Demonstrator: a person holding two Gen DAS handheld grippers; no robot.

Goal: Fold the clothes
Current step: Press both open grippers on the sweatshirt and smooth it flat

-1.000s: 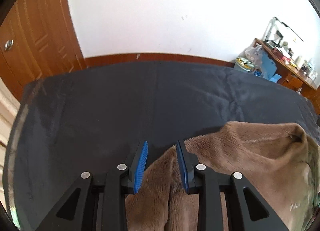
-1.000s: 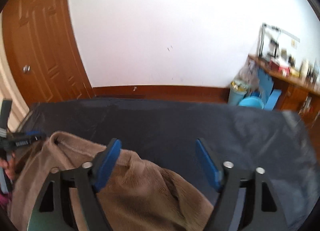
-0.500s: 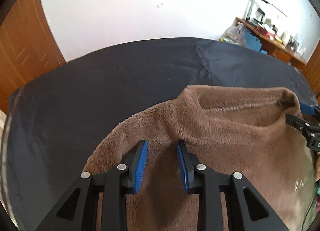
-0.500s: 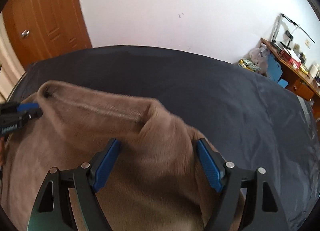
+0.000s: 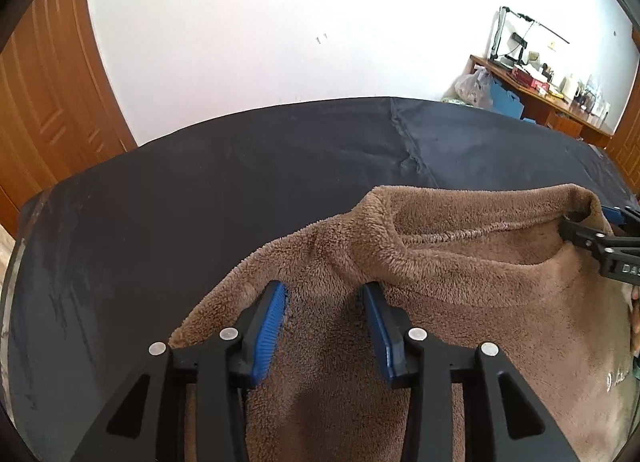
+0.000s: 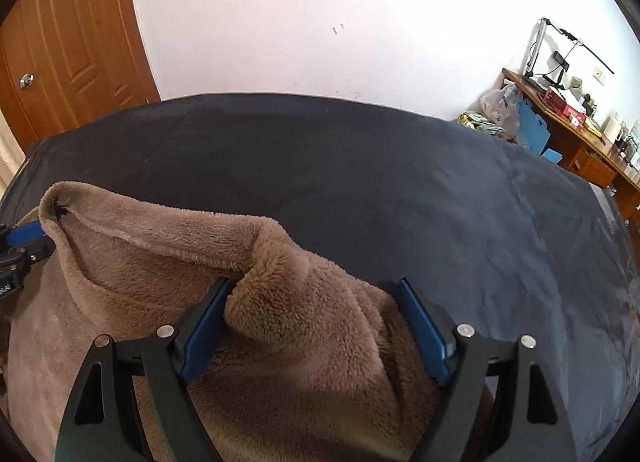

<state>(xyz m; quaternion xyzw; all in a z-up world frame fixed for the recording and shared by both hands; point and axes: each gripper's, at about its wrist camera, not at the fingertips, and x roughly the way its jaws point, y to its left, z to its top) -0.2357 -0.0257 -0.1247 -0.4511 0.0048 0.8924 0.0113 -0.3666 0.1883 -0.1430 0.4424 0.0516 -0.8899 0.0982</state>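
A brown fleece garment (image 5: 460,274) lies on the dark cloth-covered surface (image 5: 200,201), its collar edge stretched between my two grippers. My left gripper (image 5: 326,302) sits over the garment's left shoulder. Its jaws are opening, and the fleece lies loose between the blue pads (image 5: 274,318), not pinched. My right gripper (image 6: 314,290) stands wide over the other shoulder, where a raised fold of the garment (image 6: 296,294) sits between the pads. Each view shows the other gripper at the far collar end: the right one (image 5: 592,229) and the left one (image 6: 20,242).
The dark surface (image 6: 400,181) stretches well beyond the garment towards a white wall. A wooden door (image 6: 72,41) is at the left. A cluttered wooden desk (image 6: 568,129) with a plastic bag and blue items beside it stands at the right.
Both grippers have come down with the garment, which now rests spread on the dark surface. The left jaws have widened and no longer pinch the fleece.
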